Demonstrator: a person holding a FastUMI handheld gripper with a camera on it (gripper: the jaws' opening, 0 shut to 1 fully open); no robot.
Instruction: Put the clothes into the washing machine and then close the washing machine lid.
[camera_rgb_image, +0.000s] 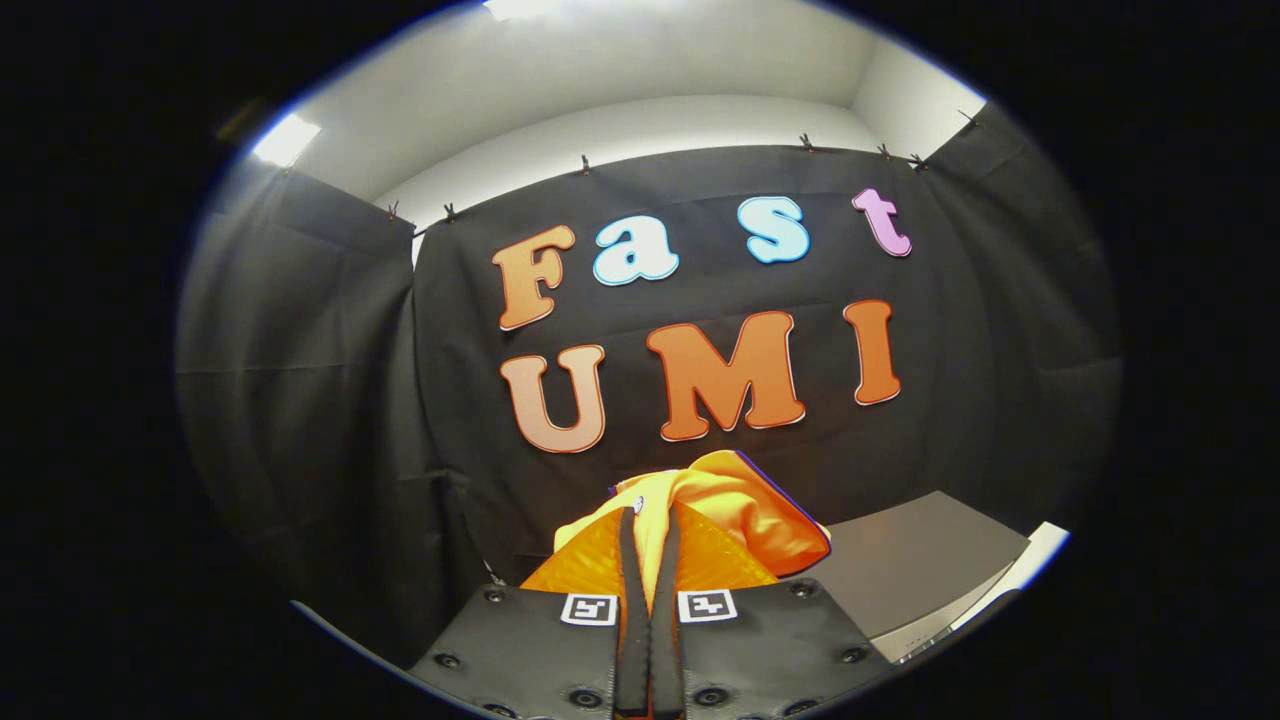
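Note:
An orange and yellow garment (730, 510) bunches up between and just above my fingers, held off any surface in front of the booth's black cloth wall. My gripper (650, 540) is shut on it, with the two fingers (628, 570) pressed close together and a thin strip of yellow fabric squeezed between them. Beyond the fingers to the right lies a flat grey panel (920, 565), which looks like the washing machine's top or lid; I cannot tell whether it is open.
The black cloth wall (330, 400) hangs close behind and to the left. A white edge (1030, 560) runs along the far side of the grey panel. Ceiling lights (285, 140) shine above.

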